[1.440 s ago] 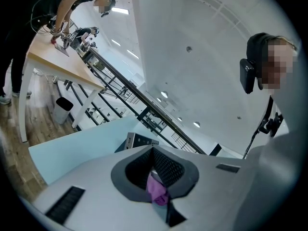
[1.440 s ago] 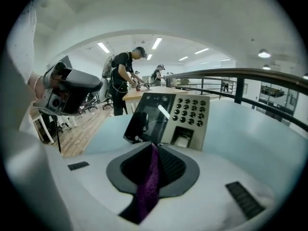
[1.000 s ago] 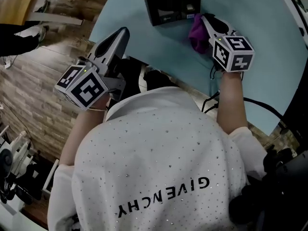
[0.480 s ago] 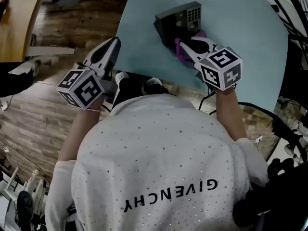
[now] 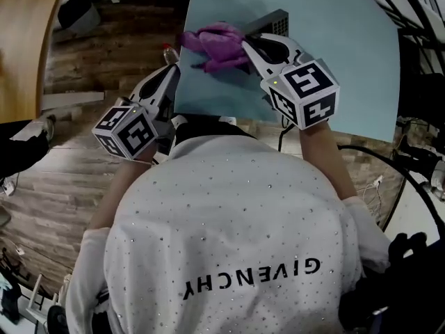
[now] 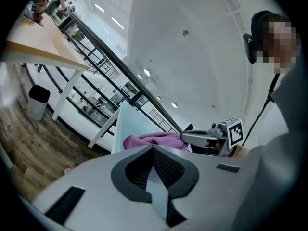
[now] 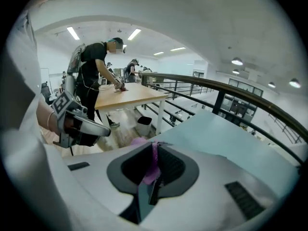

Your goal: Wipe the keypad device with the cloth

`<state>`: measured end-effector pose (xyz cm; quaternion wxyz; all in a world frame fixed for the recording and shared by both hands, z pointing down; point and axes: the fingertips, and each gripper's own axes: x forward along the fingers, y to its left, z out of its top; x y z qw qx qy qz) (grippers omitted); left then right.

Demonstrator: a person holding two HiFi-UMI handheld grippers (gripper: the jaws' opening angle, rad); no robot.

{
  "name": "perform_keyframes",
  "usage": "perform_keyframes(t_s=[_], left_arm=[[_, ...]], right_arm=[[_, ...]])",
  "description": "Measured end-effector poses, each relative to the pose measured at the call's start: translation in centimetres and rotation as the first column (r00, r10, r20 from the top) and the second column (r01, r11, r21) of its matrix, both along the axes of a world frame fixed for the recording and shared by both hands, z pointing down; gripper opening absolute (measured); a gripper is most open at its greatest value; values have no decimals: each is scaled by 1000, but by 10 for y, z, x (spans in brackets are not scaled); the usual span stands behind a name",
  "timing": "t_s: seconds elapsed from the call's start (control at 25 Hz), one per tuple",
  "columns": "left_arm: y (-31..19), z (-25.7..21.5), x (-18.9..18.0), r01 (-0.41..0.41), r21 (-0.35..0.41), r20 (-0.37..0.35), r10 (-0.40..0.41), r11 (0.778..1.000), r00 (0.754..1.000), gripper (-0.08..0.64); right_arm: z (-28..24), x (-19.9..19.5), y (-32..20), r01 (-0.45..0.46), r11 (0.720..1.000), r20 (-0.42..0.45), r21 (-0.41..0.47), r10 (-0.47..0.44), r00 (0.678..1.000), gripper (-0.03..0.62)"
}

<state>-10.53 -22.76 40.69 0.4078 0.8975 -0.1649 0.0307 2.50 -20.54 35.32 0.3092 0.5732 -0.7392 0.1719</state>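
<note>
One cloth (image 5: 212,44): clamped in right gripper (image 5: 245,47), held against keypad device (image 5: 277,21) for wiping.
Left gripper (image 5: 169,75): jaws closed, empty, kept aside.

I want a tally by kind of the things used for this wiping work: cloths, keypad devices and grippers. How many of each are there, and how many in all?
purple cloth: 1
keypad device: 1, mostly hidden behind the cloth
grippers: 2, the left gripper, which holds nothing, and the right gripper, whose fingers pinch the cloth
total: 4
</note>
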Motion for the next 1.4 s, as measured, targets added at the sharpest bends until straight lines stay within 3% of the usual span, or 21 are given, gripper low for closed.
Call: perform_keyframes(t_s=[0.2, 0.48, 0.88, 1.0, 1.08, 1.24, 1.4], left_arm=[[-11, -12, 2, -29, 19, -19, 30, 999, 999, 2], [-21, -21, -4, -18, 22, -44, 19, 1000, 999, 2], [-25, 0, -18, -8, -13, -19, 8, 1000, 1000, 2], [-25, 5, -19, -1, -25, -14, 0, 1000, 1000, 2], [-27, 6, -19, 3, -29, -24, -4, 1000, 1000, 2], [-33, 2, -18, -5, -12, -48, 5, 1000, 999, 2], [-27, -11, -18, -31, 20, -97, 33, 999, 995, 2]], right_arm=[[28, 5, 14, -44, 998, -71, -45, 41, 997, 40], [74, 10, 47, -75, 979, -132, -188, 51, 990, 40], [113, 13, 77, -131, 942, -80, -309, 111, 991, 40], [109, 9, 76, -98, 937, -52, -335, 86, 995, 40], [86, 0, 61, -52, 954, 23, -295, 62, 998, 37], [4, -13, 5, -22, 998, 169, -59, 32, 985, 35], [-73, 12, -37, -79, 979, 68, 188, 67, 995, 37]])
